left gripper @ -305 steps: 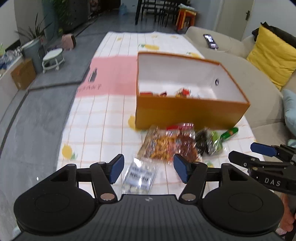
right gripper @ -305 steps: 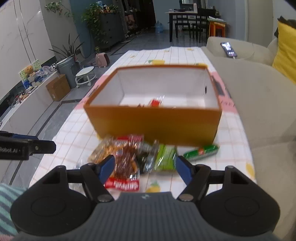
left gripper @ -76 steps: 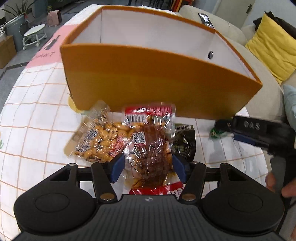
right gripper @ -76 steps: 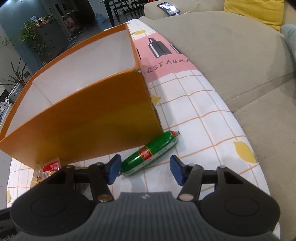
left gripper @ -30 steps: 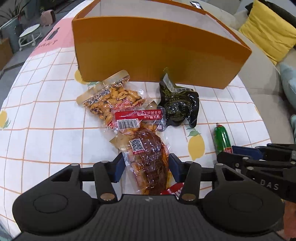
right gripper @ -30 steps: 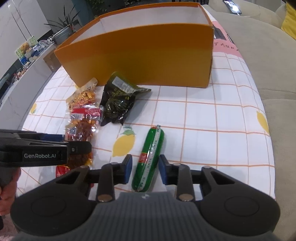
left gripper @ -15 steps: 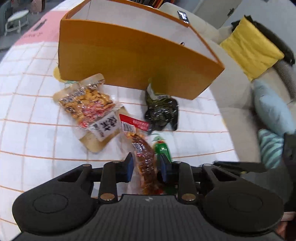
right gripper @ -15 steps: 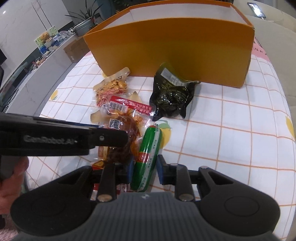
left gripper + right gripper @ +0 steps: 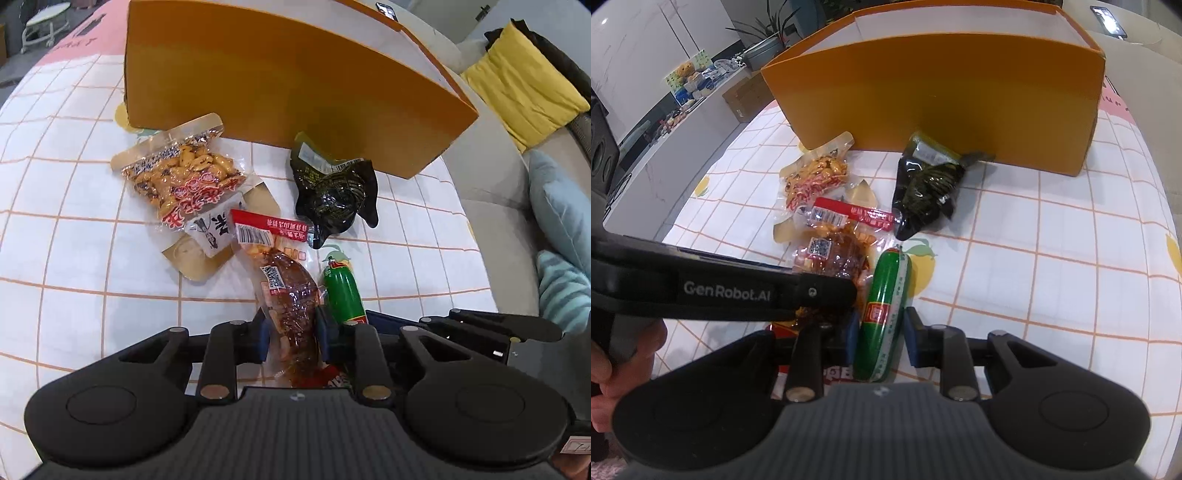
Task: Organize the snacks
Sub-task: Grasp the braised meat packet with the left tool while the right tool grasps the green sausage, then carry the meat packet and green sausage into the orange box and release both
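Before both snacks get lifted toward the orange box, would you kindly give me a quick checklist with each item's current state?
1. Right hand-held gripper shut on the green sausage: ok.
2. Left hand-held gripper gripping the red meat packet: jaws closing, packet between them; ok.
3. The two snacks clear of each other: cannot tell; they lie side by side.
4. Black packet and peanut packet clear of both grippers: ok.
5. Orange box open on top: ok.
6. Free room inside the box: cannot tell.

Orange box (image 9: 934, 96) wall just beyond snacks
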{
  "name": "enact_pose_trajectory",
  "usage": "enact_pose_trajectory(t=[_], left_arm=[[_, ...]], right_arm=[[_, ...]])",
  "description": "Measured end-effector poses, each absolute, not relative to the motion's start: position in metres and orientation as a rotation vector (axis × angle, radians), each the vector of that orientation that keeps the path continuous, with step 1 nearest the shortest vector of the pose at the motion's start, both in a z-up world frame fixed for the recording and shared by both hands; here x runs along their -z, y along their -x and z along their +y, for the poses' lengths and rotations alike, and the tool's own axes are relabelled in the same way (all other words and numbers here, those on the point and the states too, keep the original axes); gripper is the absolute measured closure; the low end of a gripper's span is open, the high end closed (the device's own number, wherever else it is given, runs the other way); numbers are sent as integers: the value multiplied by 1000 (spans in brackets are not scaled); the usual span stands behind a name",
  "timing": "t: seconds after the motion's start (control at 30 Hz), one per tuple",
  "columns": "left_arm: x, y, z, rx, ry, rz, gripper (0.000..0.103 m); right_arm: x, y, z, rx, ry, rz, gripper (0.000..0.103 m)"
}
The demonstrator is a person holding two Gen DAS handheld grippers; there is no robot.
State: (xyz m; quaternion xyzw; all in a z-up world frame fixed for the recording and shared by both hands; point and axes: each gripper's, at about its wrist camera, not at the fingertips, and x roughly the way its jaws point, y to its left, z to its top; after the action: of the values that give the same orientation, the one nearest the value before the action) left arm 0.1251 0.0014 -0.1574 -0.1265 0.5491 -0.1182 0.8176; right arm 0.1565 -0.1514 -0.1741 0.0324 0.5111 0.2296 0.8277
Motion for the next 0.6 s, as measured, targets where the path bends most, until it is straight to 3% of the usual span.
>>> enact_pose_trajectory(t=[0.23, 0.6], left_arm=[[139, -118, 0, 284, 250, 1099, 87], [94, -111, 15, 281, 273, 984, 88]], right_arm=[[169, -153, -155, -469, -82, 1092, 82], [132, -144, -166, -418, -116, 990, 82]])
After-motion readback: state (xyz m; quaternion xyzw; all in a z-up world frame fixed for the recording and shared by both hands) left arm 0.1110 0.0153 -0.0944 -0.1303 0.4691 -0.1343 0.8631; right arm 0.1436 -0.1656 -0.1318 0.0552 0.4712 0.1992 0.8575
